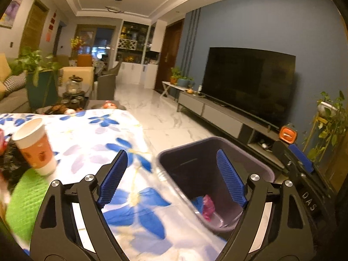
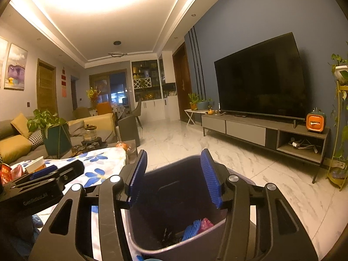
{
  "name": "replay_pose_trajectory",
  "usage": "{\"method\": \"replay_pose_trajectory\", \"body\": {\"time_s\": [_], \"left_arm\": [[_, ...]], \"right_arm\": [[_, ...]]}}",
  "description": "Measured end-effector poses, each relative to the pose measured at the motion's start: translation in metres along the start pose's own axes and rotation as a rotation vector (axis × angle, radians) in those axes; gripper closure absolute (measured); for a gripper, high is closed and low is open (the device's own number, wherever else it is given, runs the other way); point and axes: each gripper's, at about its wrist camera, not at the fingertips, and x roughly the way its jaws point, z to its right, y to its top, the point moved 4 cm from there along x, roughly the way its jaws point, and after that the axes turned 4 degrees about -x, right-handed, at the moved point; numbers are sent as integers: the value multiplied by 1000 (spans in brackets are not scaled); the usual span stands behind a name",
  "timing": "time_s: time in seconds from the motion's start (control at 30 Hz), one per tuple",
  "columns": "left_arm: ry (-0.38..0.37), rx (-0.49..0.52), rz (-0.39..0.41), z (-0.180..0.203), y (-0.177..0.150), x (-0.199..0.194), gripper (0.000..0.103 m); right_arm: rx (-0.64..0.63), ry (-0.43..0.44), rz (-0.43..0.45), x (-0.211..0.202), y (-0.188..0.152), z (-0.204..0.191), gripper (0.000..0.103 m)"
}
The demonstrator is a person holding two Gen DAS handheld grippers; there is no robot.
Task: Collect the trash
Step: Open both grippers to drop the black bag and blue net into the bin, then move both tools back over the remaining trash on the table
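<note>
A purple-grey trash bin [image 1: 217, 143] stands on the floor beside the table with the blue-flowered cloth [image 1: 87, 139]. Pink trash [image 1: 207, 204] and blue trash [image 1: 196, 202] lie inside it. A blurred clear plastic thing [image 1: 165, 176] lies across the bin's near rim. My left gripper [image 1: 171, 174] is open and holds nothing, over the table edge and bin. An orange and white paper cup [image 1: 34, 145] stands on the cloth to its left. My right gripper [image 2: 174, 169] hangs open over the bin [image 2: 180, 187], above the pink scrap [image 2: 205, 223] and blue scrap [image 2: 191, 228].
A green cloth [image 1: 26, 200] lies near the cup, and a red wrapper [image 2: 5, 174] at the table's left. A TV stand [image 2: 261, 130] with a large TV lines the blue wall. A plant stand [image 2: 339, 130] is far right, a sofa [image 2: 15, 143] left. Marble floor [image 2: 184, 139] stretches ahead.
</note>
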Motion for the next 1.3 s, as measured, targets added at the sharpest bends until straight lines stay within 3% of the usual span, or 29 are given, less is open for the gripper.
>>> {"method": "replay_pose_trajectory", "body": {"time_s": [0.23, 0.7, 1.0, 1.3], "left_arm": [[98, -16, 16, -21, -5, -43, 20], [304, -25, 117, -82, -16, -154, 20], [451, -84, 134, -160, -36, -210, 20], [563, -117, 168, -215, -40, -254, 20]], "right_arm": [[-9, 13, -18, -23, -4, -12, 41], [-23, 107, -51, -63, -9, -55, 38], [-25, 241, -98, -71, -24, -120, 38], [-117, 420, -179, -74, -56, -221, 38]]}}
